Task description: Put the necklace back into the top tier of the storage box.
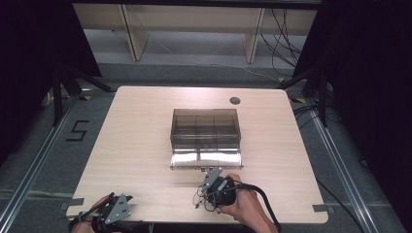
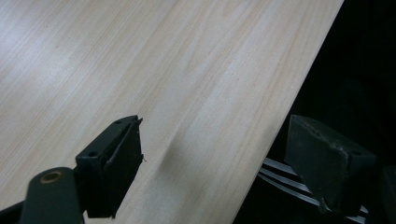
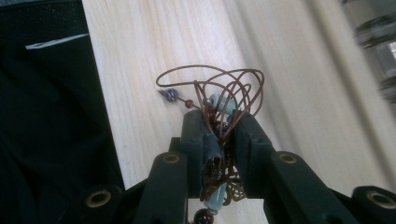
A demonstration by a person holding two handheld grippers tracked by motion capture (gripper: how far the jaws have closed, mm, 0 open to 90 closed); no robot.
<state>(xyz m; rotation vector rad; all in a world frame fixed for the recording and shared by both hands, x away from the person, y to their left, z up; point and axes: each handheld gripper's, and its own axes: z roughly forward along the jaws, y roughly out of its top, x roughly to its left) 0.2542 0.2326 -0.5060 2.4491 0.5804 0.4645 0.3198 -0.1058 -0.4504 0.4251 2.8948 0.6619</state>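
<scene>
A tangle of thin brown cord with pale blue and dark red beads [image 3: 223, 95] is pinched between the jaws of my right gripper [image 3: 219, 122], which is shut on it. From above, that beaded cord [image 1: 202, 200] dangles just over the table's front edge, with my right gripper [image 1: 208, 194] held in a hand. A smoky clear compartment box [image 1: 205, 127] sits mid-table, its lid [image 1: 206, 159] folded down toward me. My left gripper [image 1: 109, 213] hovers at the front left edge; its jaws stand wide apart, and my left gripper [image 2: 219, 140] holds nothing.
The pale wooden table [image 1: 131, 141] has a round cable hole [image 1: 235, 100] at the back right. The box's edge [image 3: 373, 46] shows blurred at the upper right of the right gripper view. Dark floor lies past the table edge [image 2: 289, 112].
</scene>
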